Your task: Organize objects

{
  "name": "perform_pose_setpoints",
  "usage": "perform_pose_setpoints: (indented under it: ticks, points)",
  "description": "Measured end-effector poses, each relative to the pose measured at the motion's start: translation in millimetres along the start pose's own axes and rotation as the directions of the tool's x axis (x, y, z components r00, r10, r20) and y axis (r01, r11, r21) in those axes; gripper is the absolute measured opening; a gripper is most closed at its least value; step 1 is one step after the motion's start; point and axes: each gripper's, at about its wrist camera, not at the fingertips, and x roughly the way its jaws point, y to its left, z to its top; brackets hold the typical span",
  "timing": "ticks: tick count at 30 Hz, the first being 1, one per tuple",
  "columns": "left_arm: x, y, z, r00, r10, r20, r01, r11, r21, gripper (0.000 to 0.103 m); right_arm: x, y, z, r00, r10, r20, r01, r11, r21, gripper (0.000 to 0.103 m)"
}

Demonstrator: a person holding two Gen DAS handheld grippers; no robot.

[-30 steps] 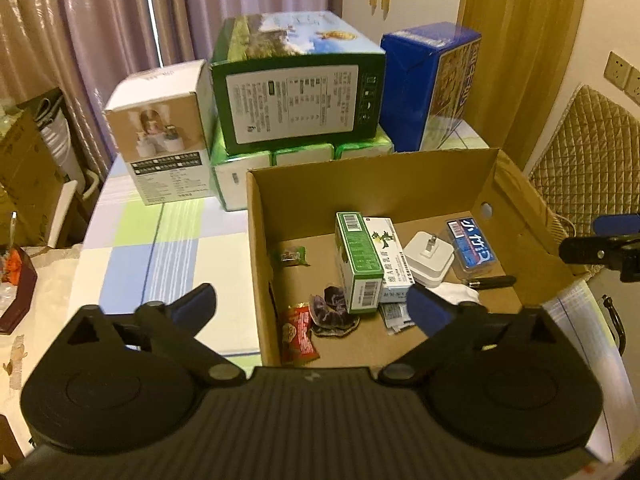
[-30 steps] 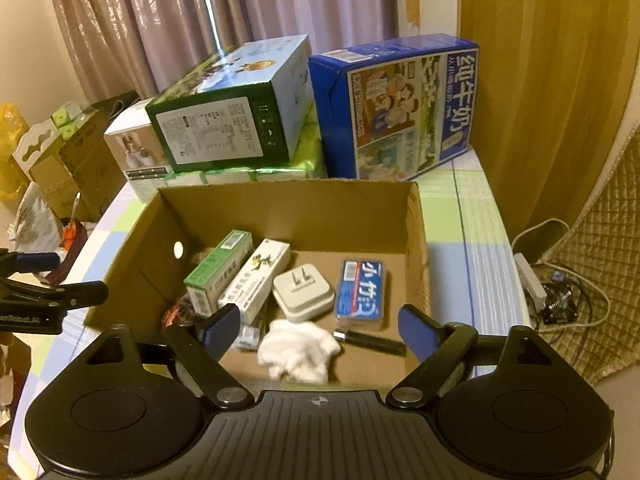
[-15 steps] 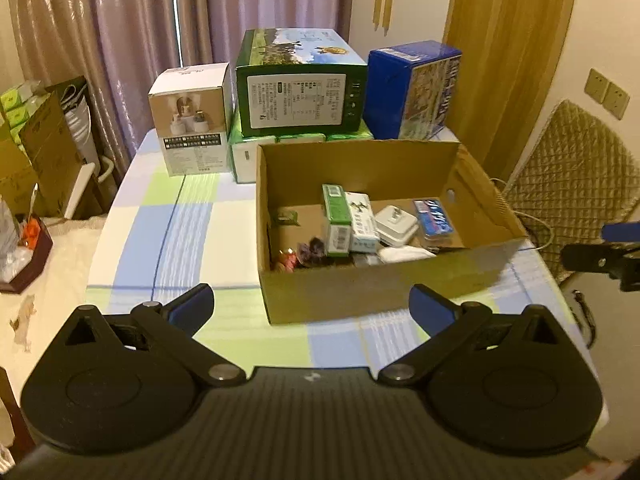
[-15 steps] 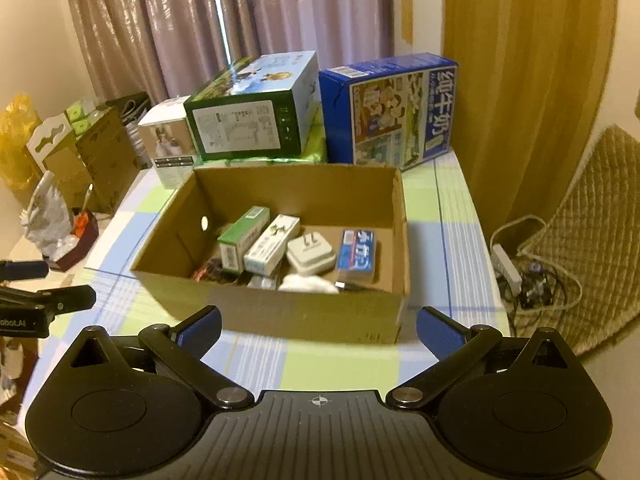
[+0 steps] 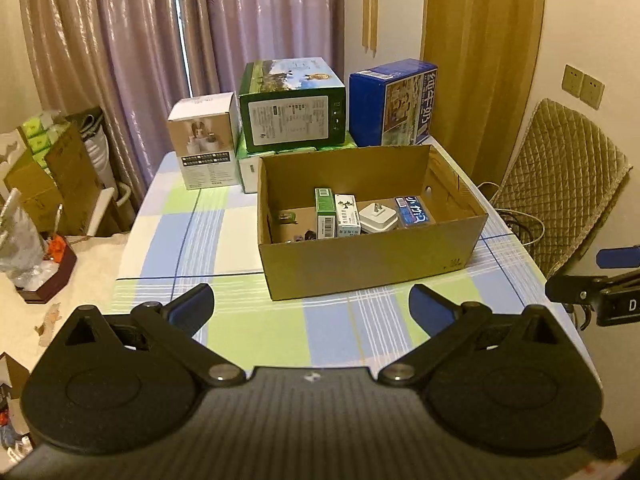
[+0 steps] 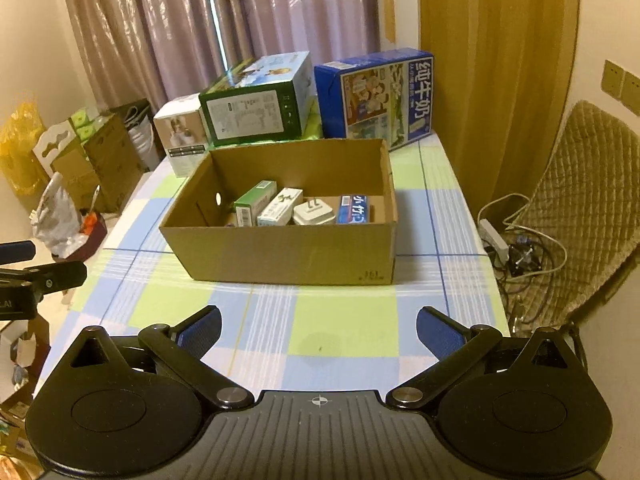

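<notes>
Cardboard box (image 6: 292,252) on the tabletop (image 6: 344,332) already holds the small items; we see nothing loose nearby. Our left gripper (image 5: 310,304) and right gripper (image 6: 318,326) have fingers spread, empty.

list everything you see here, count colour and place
open cardboard box: 1, brown, middle of the checked tablecloth
small green carton: 1, green, inside the box, left
white carton: 1, white, inside, beside the green one
white plug adapter: 1, white, inside, centre
blue packet: 1, blue, inside, right
large green printed box: 1, green, behind the cardboard box
large blue printed box: 1, blue, back right
white product box: 1, white, back left
quilted chair: 1, tan, right of the table
left tongs: 1, black with blue pads, open, empty
right tongs: 1, same, open, empty
</notes>
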Motion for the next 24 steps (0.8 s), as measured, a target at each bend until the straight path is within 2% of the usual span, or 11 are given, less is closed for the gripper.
perform_pose_setpoints:
  ticks: [6,17,21,24]
  points:
    - [-23.2,-8.4,-15.6,0.999,0.028,0.019,-0.028,0.999,-0.016,0.102,-19.2,-1.3,-13.6,1.0,-0.018,0.021,0.018,1.0,0.012,0.101]
    - [-55.6,-16.3,-47.0,0.999,-0.026,0.025,0.028,0.996,-0.08,0.102,-48.2,12.2,-42.5,0.999,0.018,0.035,-0.019,1.0,0.025,0.101]
    - [-59.4,-19.3,-63.2,0.999,-0.051,-0.002,0.051,0.994,-0.097,0.102,-51.7,14.9,-50.5,0.999,0.014,0.033,-0.014,1.0,0.023,0.101]
    - [-59.8,-22.1,-71.1,0.999,-0.044,-0.012,0.043,0.995,-0.094,0.102,-54.2,15.0,-55.9,0.999,0.011,0.03,-0.012,1.0,0.029,0.101]
